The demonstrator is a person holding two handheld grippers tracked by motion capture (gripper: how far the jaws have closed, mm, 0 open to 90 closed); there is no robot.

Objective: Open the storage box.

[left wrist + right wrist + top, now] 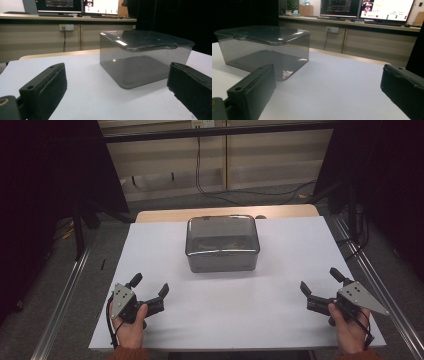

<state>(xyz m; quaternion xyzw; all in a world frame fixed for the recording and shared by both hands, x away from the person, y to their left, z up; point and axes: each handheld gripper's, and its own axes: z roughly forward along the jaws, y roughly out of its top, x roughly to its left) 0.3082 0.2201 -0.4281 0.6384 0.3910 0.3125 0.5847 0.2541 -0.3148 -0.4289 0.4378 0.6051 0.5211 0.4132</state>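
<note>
Resting apart, left gripper (149, 286) and right gripper (320, 280) gape, empty; lidded box (222, 244) contents indiscernible.

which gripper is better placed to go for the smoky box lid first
Left, by a small margin. The left hand-held gripper sits nearer the lidded box than the right hand-held gripper, which rests near the table's right edge. Both are open and empty, jaws angled toward the box.

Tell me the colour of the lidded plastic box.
Smoky translucent grey rectangular plastic box, clearest in the left gripper view.
</note>
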